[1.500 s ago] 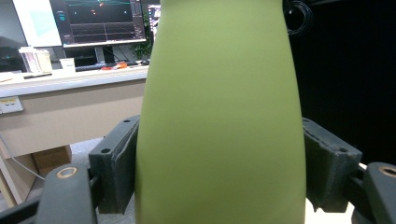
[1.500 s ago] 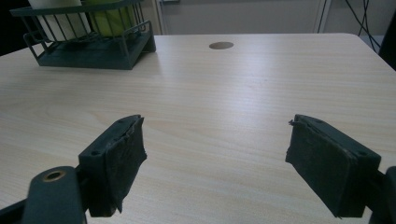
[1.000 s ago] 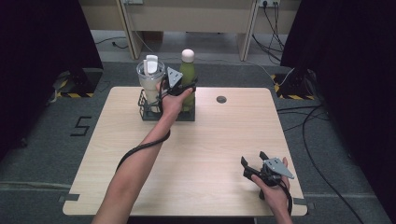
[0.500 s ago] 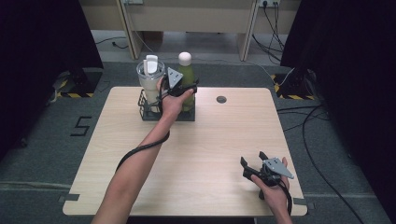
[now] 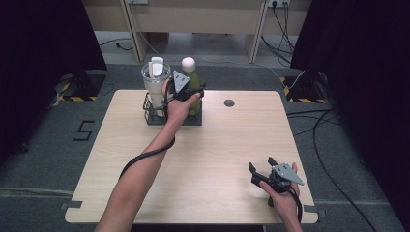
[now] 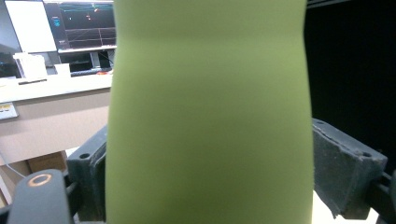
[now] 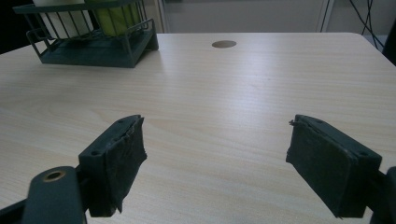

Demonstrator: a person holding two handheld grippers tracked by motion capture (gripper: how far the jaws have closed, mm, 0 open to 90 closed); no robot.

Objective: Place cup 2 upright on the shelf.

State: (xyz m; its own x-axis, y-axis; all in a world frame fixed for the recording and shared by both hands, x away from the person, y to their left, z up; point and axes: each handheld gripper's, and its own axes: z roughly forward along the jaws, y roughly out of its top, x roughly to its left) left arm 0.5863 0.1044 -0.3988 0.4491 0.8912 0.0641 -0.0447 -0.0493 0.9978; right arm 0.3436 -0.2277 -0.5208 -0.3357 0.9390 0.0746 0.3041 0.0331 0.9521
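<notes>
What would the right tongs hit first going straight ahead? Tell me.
Mostly bare table. The right tongs point between the wire rack at far left and the round hole at the table's far side. Nothing stands directly in line, though depth is hard to judge.

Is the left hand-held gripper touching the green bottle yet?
Touching. In the left gripper view, the green bottle sits between the left hand-held gripper's jaws, both pads meeting its sides with no gap.

My left gripper (image 5: pixel 189 94) is clamped around the green bottle (image 5: pixel 190 83) standing in the dark wire rack (image 5: pixel 151 118), just right of the pale cup (image 5: pixel 155 86). My right gripper (image 5: pixel 259 172) sits with its jaws apart, well away from the rack at the table's (image 5: pixel 212 145) near right corner.
</notes>
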